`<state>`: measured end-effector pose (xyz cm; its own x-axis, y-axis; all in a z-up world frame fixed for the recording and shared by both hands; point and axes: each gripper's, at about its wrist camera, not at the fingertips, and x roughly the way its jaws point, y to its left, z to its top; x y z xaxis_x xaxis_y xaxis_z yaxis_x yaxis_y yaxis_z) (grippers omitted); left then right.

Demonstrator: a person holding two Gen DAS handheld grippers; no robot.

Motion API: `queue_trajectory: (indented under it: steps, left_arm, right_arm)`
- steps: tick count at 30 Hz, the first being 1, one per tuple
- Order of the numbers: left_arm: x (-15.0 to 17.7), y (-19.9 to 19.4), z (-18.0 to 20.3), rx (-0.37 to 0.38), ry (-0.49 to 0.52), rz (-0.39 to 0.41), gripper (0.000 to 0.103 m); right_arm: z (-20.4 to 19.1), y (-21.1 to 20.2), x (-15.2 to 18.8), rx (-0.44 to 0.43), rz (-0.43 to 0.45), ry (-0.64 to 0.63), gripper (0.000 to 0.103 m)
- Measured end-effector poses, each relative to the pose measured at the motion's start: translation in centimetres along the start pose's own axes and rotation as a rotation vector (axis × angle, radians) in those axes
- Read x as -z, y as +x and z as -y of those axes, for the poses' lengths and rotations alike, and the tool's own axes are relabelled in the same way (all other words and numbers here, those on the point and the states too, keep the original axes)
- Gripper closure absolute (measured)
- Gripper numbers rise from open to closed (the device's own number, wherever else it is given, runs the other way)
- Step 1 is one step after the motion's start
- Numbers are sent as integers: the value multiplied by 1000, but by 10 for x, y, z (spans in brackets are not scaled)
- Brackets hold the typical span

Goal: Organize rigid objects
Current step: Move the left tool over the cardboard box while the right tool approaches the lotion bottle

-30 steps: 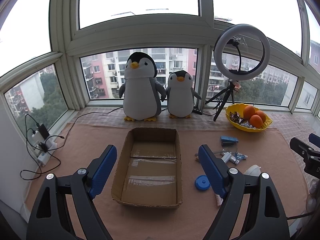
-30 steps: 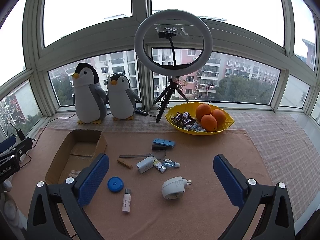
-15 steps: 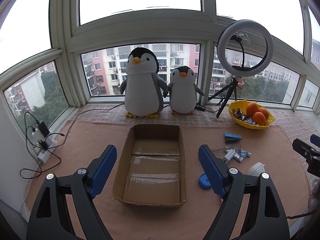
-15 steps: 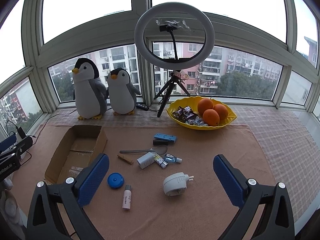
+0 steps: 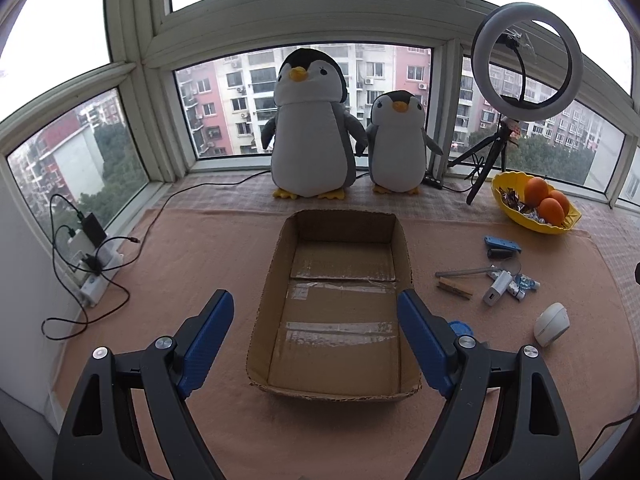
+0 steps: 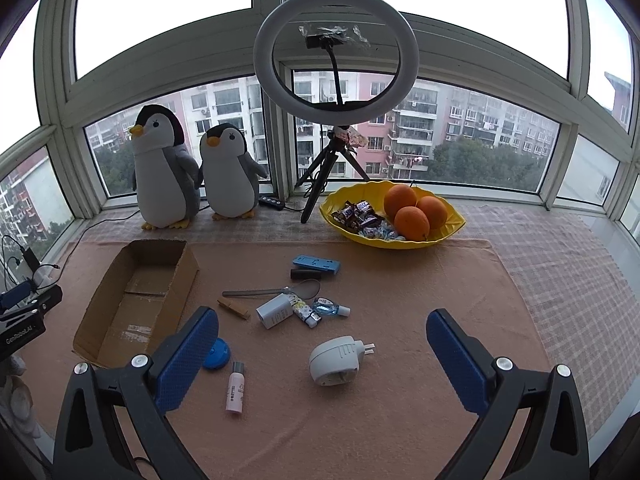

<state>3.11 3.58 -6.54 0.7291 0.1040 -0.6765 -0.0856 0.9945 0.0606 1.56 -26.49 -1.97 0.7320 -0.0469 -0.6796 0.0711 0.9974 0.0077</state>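
**A:** How are the two tongs set?

**B:** The left gripper [image 5: 314, 332] is spread wide and holds nothing. It hangs above the mat, tipped down and forward, with its blue pads [image 5: 208, 332] straddling the near end of the cardboard box [image 5: 336, 304]. The right gripper [image 6: 322, 356] is spread just as wide, also with nothing in it, and is tilted down over the loose items.

**B:** What sits nearest the right one?

**A:** The white plug adapter [image 6: 336, 362] lies between its fingers in view, on the mat and clear of both pads. By the left pad are the blue round lid [image 6: 218, 354] and, just nearer, the small pink bottle [image 6: 235, 388].

**B:** And further out?

**A:** A cluster: the wooden clothespin [image 6: 233, 309], white charger block [image 6: 276, 311], a small patterned tube [image 6: 306, 313] touching it, and a little blue bottle [image 6: 330, 308]. Beyond them lie a metal spoon [image 6: 272, 291], a dark stick [image 6: 306, 274] and a blue clip [image 6: 316, 264].

**B:** The box?

**A:** Open-topped, nothing in it, left of that scatter on the pink mat [image 6: 400, 280]. Behind stand two plush penguins [image 5: 314, 128], a ring light [image 6: 336, 56] on a tripod, and a yellow bowl [image 6: 360, 236] of oranges and sweets.
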Motion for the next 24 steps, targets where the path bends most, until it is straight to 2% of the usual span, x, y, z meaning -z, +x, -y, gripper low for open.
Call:
queue_trajectory:
  steps: [14,24]
  left_arm:
    - [35,94,-48,-88,-66,-217,20]
    - [48,133,-49,-93,-51,-311,34]
  right_arm:
    - [35,31,28,24,-53,-27,0]
    - [70,73,61,39,-177,20,0]
